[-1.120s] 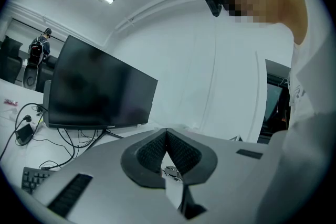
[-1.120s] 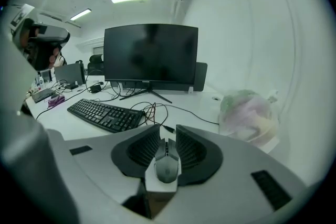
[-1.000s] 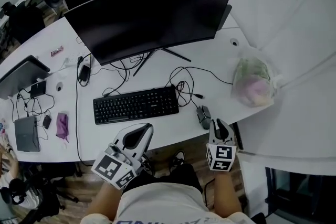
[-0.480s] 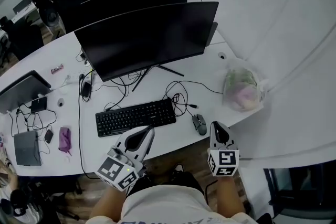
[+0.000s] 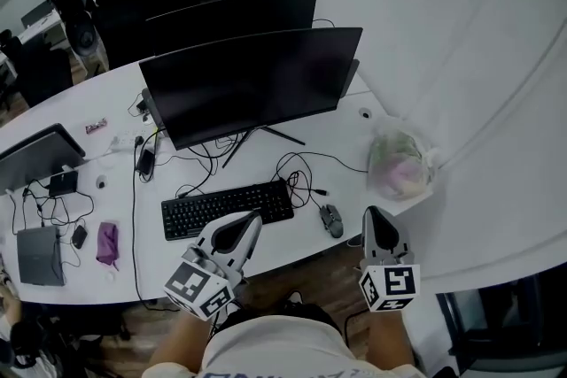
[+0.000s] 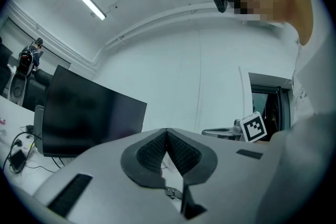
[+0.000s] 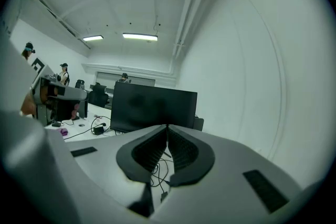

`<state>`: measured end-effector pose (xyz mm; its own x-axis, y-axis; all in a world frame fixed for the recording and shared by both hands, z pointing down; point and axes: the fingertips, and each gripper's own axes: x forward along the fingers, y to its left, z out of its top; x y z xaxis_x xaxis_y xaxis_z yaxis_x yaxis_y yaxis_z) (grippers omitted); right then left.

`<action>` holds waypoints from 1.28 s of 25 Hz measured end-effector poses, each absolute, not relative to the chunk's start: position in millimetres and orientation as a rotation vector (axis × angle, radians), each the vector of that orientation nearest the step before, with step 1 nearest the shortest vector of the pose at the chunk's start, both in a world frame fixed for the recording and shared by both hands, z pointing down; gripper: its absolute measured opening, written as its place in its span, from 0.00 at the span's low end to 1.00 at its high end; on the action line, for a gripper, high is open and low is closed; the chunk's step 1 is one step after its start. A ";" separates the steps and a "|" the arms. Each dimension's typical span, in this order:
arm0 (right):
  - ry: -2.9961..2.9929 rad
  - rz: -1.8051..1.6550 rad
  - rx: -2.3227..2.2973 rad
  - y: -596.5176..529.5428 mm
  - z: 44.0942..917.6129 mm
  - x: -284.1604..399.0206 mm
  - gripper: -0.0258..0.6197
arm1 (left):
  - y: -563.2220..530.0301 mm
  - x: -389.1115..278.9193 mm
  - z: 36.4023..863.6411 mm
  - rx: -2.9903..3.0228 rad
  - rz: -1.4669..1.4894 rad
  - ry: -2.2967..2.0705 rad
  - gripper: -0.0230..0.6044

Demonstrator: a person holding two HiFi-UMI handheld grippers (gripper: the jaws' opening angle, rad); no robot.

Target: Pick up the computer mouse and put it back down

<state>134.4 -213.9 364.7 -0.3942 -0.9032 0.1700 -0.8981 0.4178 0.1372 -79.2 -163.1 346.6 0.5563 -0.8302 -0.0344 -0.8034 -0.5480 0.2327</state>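
monitor (image 5: 251, 82) behind keyboard (image 5: 227, 209), facing me | left gripper (image 5: 252, 218) at keyboard's near edge, jaws closed, empty, idle | right gripper (image 5: 376, 215) right of keyboard, closed on nothing | mouse (image 5: 331, 220) lies just right of keyboard; I judge it already set down

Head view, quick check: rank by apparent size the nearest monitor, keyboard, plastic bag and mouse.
1. nearest monitor
2. keyboard, longer
3. plastic bag, bulkier; these two look close, order unsure
4. mouse, clearly smallest
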 end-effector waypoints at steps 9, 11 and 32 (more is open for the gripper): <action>-2.567 -0.114 1.634 -202.1 318.7 135.7 0.07 | -162.9 -73.6 327.1 2.682 -0.195 -1.376 0.04; -2.580 -0.126 1.655 -201.1 316.4 138.8 0.07 | -161.7 -71.4 324.0 2.705 -0.184 -1.376 0.04; -2.585 -0.077 1.609 -197.8 328.5 137.8 0.07 | -156.6 -64.2 323.3 2.713 -0.193 -1.351 0.04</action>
